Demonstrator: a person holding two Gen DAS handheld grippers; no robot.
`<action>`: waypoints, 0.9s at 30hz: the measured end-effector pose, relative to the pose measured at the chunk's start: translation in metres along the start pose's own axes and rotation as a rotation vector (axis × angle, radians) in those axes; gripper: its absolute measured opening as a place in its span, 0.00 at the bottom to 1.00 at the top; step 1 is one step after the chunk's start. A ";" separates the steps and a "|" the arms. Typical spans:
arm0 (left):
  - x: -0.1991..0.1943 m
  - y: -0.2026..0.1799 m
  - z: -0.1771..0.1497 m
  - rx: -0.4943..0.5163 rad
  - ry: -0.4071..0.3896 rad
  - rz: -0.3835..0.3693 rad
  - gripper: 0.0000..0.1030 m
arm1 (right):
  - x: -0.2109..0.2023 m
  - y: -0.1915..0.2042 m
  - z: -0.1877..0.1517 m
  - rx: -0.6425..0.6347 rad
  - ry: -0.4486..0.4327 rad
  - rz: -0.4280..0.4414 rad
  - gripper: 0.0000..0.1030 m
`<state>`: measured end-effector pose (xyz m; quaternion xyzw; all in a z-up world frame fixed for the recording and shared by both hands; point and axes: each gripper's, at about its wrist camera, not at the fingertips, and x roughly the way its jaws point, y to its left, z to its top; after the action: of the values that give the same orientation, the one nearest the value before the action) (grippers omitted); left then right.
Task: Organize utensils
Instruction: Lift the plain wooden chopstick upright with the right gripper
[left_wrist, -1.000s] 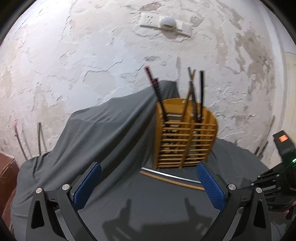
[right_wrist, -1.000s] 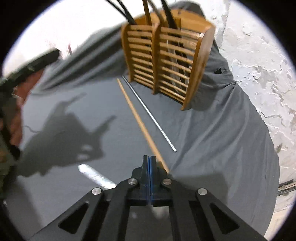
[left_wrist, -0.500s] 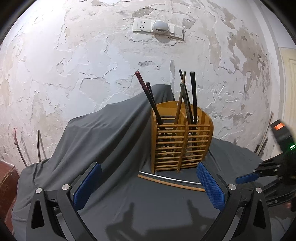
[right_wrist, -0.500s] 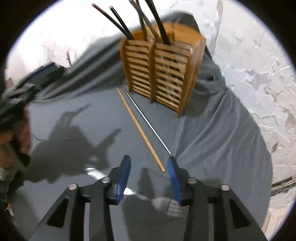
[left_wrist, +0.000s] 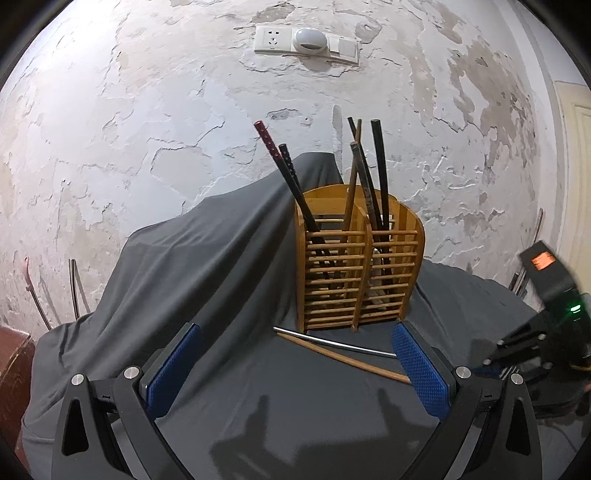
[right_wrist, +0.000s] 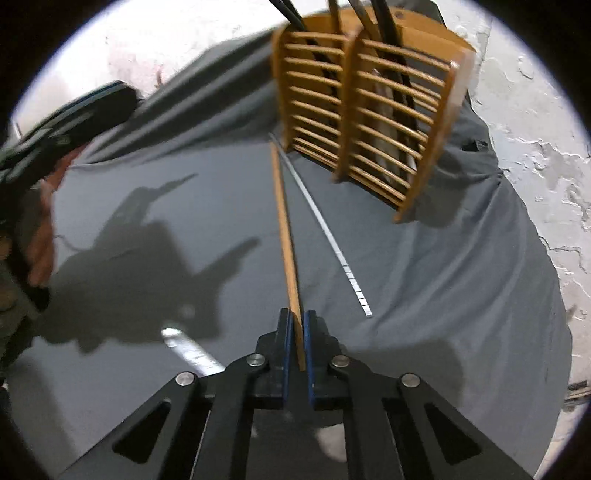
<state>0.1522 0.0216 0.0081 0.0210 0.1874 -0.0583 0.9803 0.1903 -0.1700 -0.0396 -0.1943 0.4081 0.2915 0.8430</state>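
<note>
The right tongs (right_wrist: 298, 341) have just been closing and now pinch the wooden chopstick's (right_wrist: 283, 236) near end, while the left tongs (left_wrist: 297, 369) stand spread, the chopstick ahead of them.

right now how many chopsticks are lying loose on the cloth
2: a wooden chopstick, its near end between the right gripper pads, and a metal chopstick beside it, both before the holder.

Wood, steel and cloth under a flaking wall

Slatted holder (left_wrist: 356, 273) of varnished wood; matt wooden chopstick (right_wrist: 286, 251) and shiny metal chopstick (right_wrist: 325, 229) on smooth grey cloth (left_wrist: 207, 280); cracked, rough plaster wall (left_wrist: 147, 122) at twelve o'clock.
</note>
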 end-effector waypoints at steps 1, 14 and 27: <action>0.001 0.001 0.000 -0.006 0.002 0.001 1.00 | -0.008 0.001 0.000 0.016 -0.024 0.021 0.06; -0.049 -0.011 0.004 0.020 -0.257 -0.176 1.00 | -0.188 0.014 0.002 0.091 -0.433 0.031 0.06; -0.056 -0.067 -0.011 0.030 -0.150 -0.635 1.00 | -0.213 0.041 -0.001 0.115 -0.578 0.061 0.06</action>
<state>0.0888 -0.0381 0.0173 -0.0281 0.1109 -0.3651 0.9239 0.0575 -0.2108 0.1265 -0.0429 0.1723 0.3363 0.9249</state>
